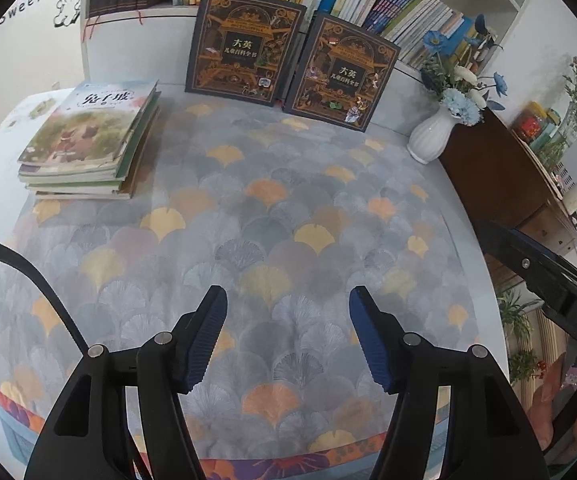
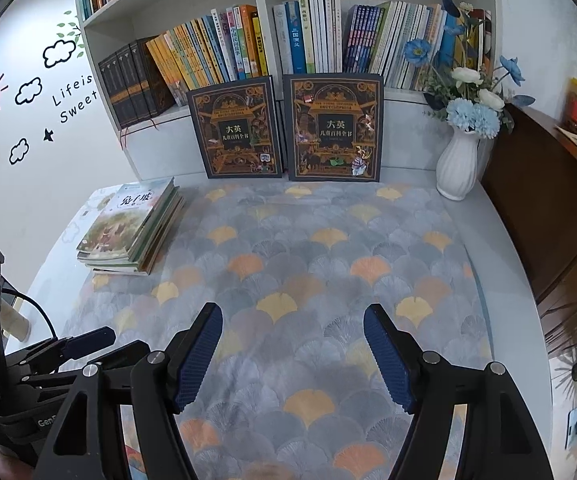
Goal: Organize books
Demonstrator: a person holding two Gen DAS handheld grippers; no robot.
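- Books are in three places: two large dark encyclopedia volumes with ornate gold-and-orange cover art stand upright side by side at the back of the table, the left encyclopedia (image 2: 235, 128) and the right encyclopedia (image 2: 334, 128), both leaning against the white bookshelf (image 2: 262, 20).
- At the table's left side lies a flat stack of thin paperbacks (image 2: 128, 232); the top cover is a soft green illustration, and the spines below are green and white.
- More books fill the shelf behind: a dark boxed set on the left, then slim yellow, blue and white spines, some tilted.
- Covering the table is a tablecloth (image 2: 308, 248) printed with overlapping ginkgo-fan shapes in grey, yellow and orange.
- A ribbed white ceramic vase (image 2: 457, 164) with blue and white flowers stands at the back right, beside a dark wooden cabinet (image 2: 536, 200).
- The left gripper (image 1: 287, 304) hovers over bare cloth with its blue ridged pads spread apart, nothing between them.
- The right gripper (image 2: 293, 322) is likewise spread wide above the cloth, holding and touching nothing.
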